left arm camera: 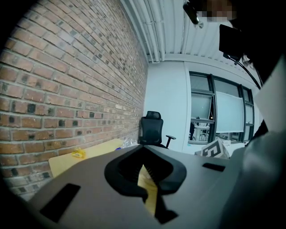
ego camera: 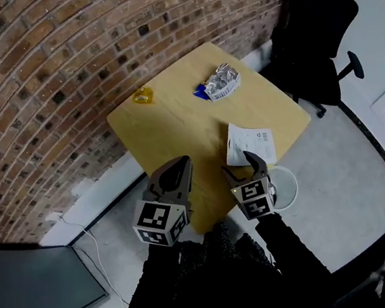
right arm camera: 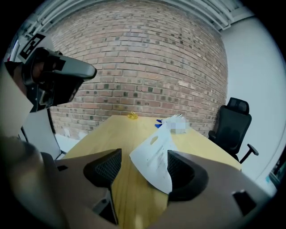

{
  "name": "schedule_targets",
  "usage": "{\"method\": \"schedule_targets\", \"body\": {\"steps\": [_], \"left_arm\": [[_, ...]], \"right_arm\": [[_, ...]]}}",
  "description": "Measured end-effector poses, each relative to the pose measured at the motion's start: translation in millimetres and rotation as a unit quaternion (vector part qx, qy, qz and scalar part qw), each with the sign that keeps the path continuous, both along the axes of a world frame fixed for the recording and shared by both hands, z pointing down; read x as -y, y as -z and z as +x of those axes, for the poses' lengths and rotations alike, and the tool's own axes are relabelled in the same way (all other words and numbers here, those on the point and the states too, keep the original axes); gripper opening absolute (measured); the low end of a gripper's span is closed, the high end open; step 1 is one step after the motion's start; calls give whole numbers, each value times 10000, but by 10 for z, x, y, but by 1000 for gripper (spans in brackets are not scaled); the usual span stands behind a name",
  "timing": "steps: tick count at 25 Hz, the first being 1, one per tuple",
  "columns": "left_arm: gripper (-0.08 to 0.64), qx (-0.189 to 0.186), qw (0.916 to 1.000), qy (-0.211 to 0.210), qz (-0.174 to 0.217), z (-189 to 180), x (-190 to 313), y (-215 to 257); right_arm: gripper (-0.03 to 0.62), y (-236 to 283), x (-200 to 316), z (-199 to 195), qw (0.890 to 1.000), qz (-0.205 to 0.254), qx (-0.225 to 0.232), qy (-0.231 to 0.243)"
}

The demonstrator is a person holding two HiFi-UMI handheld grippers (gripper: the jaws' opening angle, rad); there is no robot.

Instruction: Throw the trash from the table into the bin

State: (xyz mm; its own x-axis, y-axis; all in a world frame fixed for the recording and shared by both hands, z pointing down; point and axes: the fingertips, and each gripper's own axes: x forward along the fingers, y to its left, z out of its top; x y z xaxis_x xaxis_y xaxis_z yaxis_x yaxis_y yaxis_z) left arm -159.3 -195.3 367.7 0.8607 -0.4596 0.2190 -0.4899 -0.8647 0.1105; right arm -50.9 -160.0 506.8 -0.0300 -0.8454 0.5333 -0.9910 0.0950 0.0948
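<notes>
Right claw: my right claw (right arm camera: 144, 157) stands wide open and grips nothing. The white printed paper sheet (right arm camera: 154, 156) lies between its jaws, leaning toward the right one, and is not pinched.
Left claw: my left claw (left arm camera: 145, 150) is closed on nothing and hangs over the near edge of the surface.
Surface: the pale yellow wooden surface (ego camera: 173, 123) carries all the trash.
Paper's place: near right part of the surface, close to its right edge.
Other trash: a crumpled silver foil wrapper (ego camera: 222, 80) sits far centre, and a small yellow wrapper (ego camera: 142, 96) far left.
Bin: the round white bin (ego camera: 290, 178) stands on the floor just off the near right edge.
Risk, slipping: the sheet is thin and flat, so my pads may close over it and catch nothing.
Risk, pushing: a nudge from the right jaw could slide it off the edge onto the floor beside the bin.
Risk, drop: held by one corner, it may flutter wide of the bin.
</notes>
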Motion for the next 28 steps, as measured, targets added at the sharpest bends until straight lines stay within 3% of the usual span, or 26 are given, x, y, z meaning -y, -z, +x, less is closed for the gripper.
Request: {"method": "schedule_targets", "body": {"steps": [9,16,18,20,25,28], "left_arm": [[7,62,9999,-125,-27,30,29,-40],[7,88,9997,-226,-57,46,40,-67],[8,91,9996,-248,-53,48,47,-81],[7,85,9995,-289,-64,61,44,-90],[7,49,9989,-455,-51,152,24,-61],[7,25,9984,-559,-25,222,19,-49]], "right_arm": [[304,-466,74,141,9978,-633,-151,-151],[295,-445,95,151,9964,-760,-374,20],[239,-407,83,163,9964,-746,-412,-38],[128,-372,66,192,9963,-685,-511,-129],[24,-187,29,291,9957,-390,-794,-261],[13,-97,-14,390,9943,-291,-971,-316]]}}
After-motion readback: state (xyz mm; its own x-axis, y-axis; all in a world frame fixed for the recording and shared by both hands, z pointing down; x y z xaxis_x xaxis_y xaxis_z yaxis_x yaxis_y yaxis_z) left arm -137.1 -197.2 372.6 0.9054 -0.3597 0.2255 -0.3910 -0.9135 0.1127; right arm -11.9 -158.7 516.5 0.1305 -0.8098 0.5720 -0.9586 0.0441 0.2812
